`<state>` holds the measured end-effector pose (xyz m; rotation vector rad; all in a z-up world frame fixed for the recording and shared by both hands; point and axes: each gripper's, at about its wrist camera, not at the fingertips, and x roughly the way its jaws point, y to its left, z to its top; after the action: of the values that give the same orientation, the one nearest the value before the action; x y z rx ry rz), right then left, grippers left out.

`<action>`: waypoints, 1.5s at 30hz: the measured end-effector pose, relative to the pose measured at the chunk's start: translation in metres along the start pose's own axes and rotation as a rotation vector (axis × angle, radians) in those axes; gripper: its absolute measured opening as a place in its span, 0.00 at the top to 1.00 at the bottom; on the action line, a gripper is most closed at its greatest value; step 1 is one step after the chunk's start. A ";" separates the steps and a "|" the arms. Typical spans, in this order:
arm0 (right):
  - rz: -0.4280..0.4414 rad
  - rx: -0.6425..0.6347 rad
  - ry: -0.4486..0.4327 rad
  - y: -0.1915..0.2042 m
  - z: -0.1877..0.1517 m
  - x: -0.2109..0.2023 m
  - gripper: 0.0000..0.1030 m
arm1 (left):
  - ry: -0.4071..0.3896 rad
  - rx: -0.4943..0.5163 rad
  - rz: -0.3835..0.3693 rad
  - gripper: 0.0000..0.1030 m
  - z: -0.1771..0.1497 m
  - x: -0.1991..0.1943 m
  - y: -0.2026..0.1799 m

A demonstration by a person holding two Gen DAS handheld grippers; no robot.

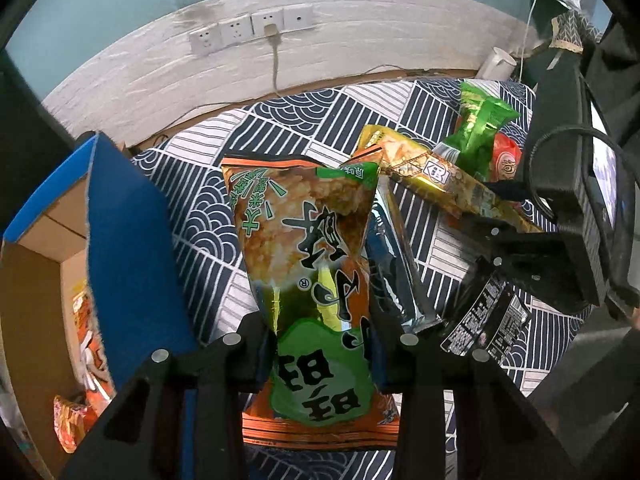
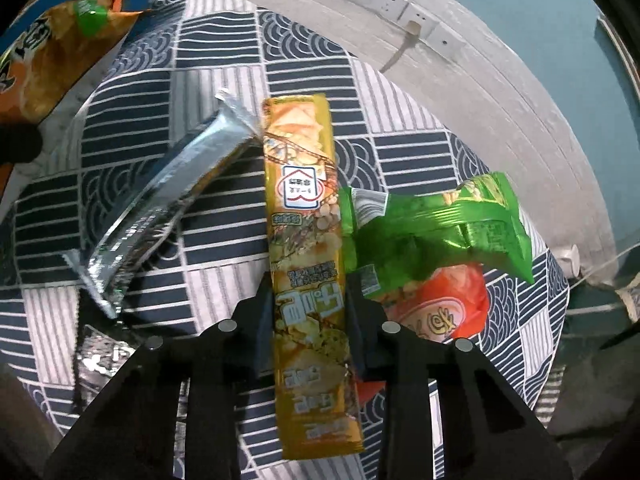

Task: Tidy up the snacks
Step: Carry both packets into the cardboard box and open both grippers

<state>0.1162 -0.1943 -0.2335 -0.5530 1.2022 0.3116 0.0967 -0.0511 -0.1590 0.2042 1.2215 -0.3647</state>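
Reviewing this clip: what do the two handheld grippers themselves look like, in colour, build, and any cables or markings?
Both the left gripper and right gripper are matte black with angular, openwork fingers. Round silver fasteners dot each finger. The left's inner pads look blue. In the left wrist view, a black cable loops over the right gripper's boxy body. No sleeves or readable markings show.
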 end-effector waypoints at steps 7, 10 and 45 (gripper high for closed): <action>0.089 0.104 -0.046 -0.008 0.001 -0.029 0.71 | -0.036 -0.002 -0.020 0.64 -0.004 -0.018 0.002; 0.134 0.153 -0.069 -0.012 -0.002 -0.041 0.71 | -0.047 0.005 -0.019 0.64 -0.007 -0.025 0.000; 0.222 0.176 -0.272 0.027 0.031 -0.153 0.71 | -0.159 -0.066 0.061 0.64 -0.043 -0.113 0.032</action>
<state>0.0752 -0.1449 -0.0890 -0.2156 1.0151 0.4501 0.0380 0.0119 -0.0687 0.1522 1.0663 -0.2818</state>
